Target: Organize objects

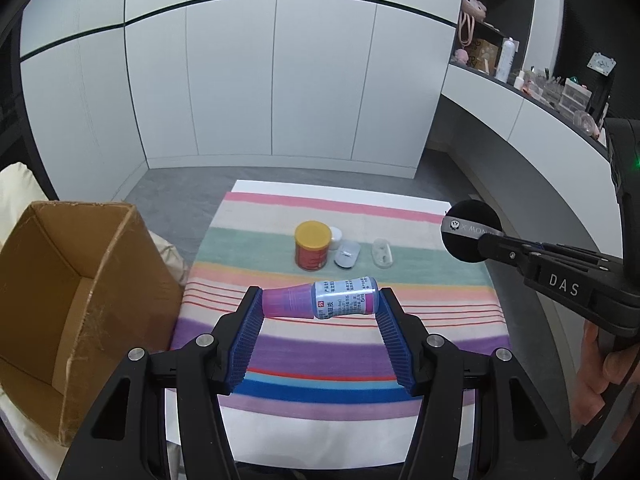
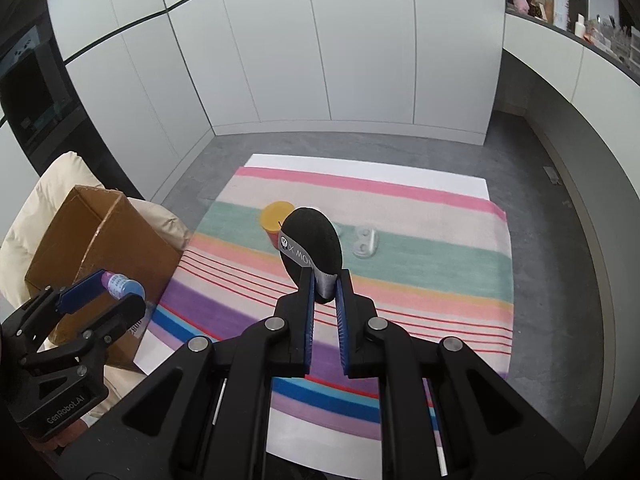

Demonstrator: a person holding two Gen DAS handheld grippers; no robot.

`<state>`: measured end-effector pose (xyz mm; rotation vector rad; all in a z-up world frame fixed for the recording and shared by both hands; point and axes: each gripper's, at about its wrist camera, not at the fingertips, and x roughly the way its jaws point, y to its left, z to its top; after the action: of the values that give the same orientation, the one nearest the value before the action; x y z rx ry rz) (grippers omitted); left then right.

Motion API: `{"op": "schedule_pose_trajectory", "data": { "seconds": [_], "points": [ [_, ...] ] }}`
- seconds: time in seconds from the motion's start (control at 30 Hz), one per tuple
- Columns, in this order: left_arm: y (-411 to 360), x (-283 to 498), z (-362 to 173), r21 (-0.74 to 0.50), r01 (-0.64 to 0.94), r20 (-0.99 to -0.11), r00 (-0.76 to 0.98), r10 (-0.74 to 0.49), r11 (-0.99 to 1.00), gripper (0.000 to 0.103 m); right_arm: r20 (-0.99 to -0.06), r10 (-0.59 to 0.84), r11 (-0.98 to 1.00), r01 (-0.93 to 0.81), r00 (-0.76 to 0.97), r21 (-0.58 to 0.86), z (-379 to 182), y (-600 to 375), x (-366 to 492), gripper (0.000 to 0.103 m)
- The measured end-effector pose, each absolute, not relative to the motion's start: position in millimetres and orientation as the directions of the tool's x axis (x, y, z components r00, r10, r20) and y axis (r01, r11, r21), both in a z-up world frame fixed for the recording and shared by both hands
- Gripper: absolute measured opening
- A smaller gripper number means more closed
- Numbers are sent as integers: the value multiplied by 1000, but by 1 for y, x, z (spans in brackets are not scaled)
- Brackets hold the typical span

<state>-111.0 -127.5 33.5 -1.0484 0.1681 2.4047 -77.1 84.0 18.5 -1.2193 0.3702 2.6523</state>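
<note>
while held end to end between the half-open left gripper (image 1: pixel 320 300), small bottle (image 1: pixel 332 300) above striped cloth (image 1: pixel 320 344), near cardboard box (image 1: pixel 80 280); could pivot out. right gripper (image 2: pixel 324 284) clamped on black puff (image 2: pixel 312 236); might slip by its ribbon.

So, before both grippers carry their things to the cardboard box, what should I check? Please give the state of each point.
1. Left gripper shut on the small bottle, held sideways: ok.
2. Right gripper shut on the black puff's ribbon: ok.
3. Both lifted off the striped cloth: ok.
4. Cardboard box open, top facing up: ok.
5. Box contents: cannot tell.
6. Yellow-lidded jar and clear cases remain on the cloth: not ok.
</note>
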Motion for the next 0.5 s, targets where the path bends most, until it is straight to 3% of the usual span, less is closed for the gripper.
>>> {"op": "schedule_pose_trajectory", "data": {
  "seconds": [0.5],
  "points": [
    [-174,-124,43,-103,-426,-700,-611,370,-899,58,-754,50,-969,-215,-655,123,18,48,-104,10]
  ]
}}
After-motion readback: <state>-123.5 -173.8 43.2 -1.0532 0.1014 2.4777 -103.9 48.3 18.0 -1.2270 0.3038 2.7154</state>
